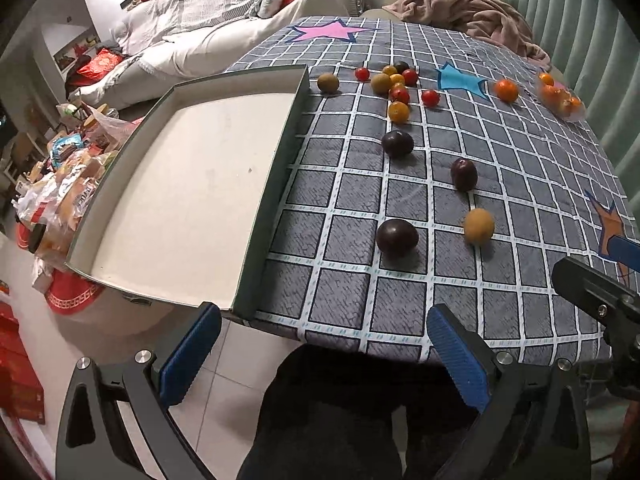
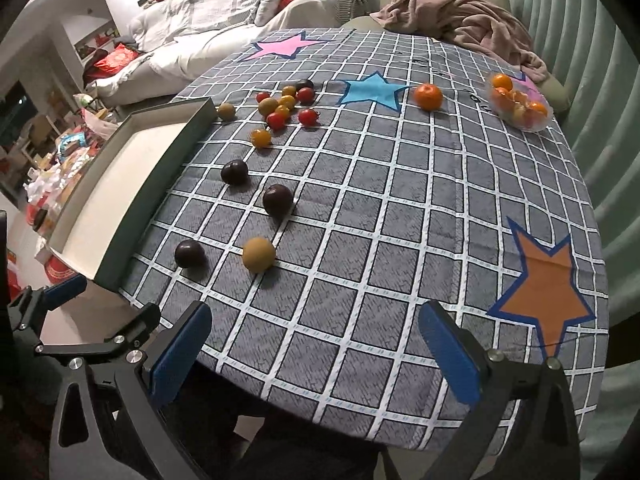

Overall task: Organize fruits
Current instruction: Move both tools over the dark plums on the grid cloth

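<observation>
Both grippers hang at the near edge of the table, jaws spread wide and gripping nothing; the left gripper sits just off that edge by the near left corner, the right gripper over the near edge itself, and all the fruit lies beyond the blue pads, none between them.

Largest on the checked cloth is the shallow box, white inside with dark green walls, lying along the left edge and overhanging it, nothing inside it; at the far right corner a clear bag holds several small orange and red fruits; just left of it, apart from the bag, a lone orange rests beside the blue star.

Three dark plums run in a loose line from the middle toward the near edge: the nearest plum close to the box's long wall, the middle plum, and the farthest plum; a tan round fruit lies just right of the nearest plum, well ahead of the left jaws.

Smallest, a cluster of cherry tomatoes, red and yellow, lies past the box's far corner, with one brownish-green fruit right beside that corner.
</observation>
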{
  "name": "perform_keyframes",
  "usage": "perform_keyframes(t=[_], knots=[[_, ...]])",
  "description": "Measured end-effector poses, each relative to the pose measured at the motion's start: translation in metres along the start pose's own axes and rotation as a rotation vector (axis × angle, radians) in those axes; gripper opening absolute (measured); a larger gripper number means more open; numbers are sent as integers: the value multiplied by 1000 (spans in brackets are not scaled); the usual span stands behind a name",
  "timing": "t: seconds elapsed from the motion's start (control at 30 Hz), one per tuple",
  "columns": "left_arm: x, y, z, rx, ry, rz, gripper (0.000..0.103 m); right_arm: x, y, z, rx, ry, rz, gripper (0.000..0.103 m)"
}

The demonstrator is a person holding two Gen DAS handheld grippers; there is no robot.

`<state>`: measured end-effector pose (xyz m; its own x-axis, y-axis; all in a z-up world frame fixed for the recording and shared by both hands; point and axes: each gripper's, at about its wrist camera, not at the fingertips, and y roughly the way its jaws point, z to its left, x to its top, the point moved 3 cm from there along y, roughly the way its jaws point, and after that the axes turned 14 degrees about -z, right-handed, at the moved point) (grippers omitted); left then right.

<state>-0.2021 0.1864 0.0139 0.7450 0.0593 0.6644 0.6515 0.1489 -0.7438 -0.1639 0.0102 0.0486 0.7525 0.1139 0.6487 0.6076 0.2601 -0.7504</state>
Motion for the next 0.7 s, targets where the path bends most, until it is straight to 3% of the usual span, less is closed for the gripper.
perform_keyframes(t=[0.7], knots=[[-9,6,-12,-3,27,50,103,-5,4,-3,6,10,15,103]])
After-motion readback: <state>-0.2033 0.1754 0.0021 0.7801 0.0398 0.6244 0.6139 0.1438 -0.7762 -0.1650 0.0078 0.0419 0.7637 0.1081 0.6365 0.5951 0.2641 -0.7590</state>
